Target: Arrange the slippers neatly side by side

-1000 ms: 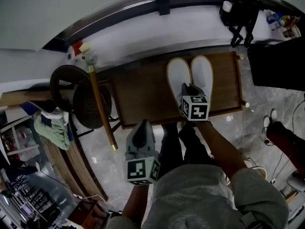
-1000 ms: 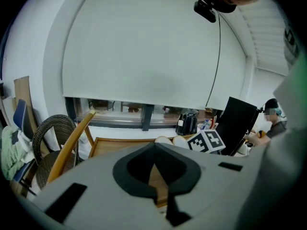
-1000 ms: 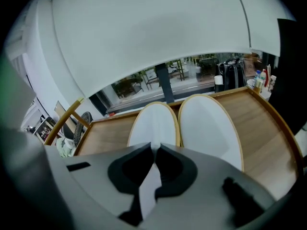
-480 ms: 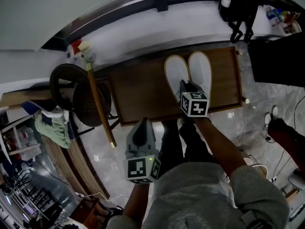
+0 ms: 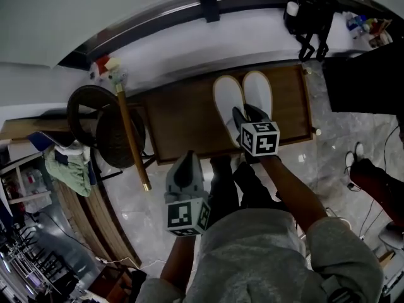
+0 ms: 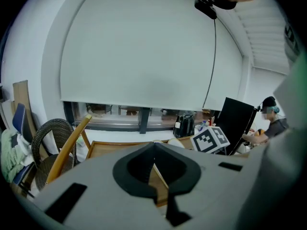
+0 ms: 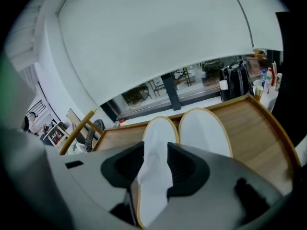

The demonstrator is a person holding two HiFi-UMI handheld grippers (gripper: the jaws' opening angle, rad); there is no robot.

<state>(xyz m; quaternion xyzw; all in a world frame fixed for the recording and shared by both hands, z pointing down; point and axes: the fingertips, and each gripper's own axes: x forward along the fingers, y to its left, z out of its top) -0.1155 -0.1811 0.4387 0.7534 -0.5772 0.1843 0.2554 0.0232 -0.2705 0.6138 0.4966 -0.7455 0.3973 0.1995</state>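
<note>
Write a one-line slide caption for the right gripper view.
Just opened, the right tongs straddle one slipper beside its twin on the table.

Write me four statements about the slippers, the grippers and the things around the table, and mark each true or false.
1. The left slipper and the right slipper lie side by side on the wooden table. True.
2. The right gripper is clamped shut with nothing between its fingers. False: its fingers have just been opening and stand apart, with the near end of the left slipper between them.
3. The left gripper holds the right slipper. False: it hangs by the table's near edge, away from both slippers, with its fingers together and nothing between them.
4. A wooden stick leans across the wicker chair to the left of the table. True.
</note>
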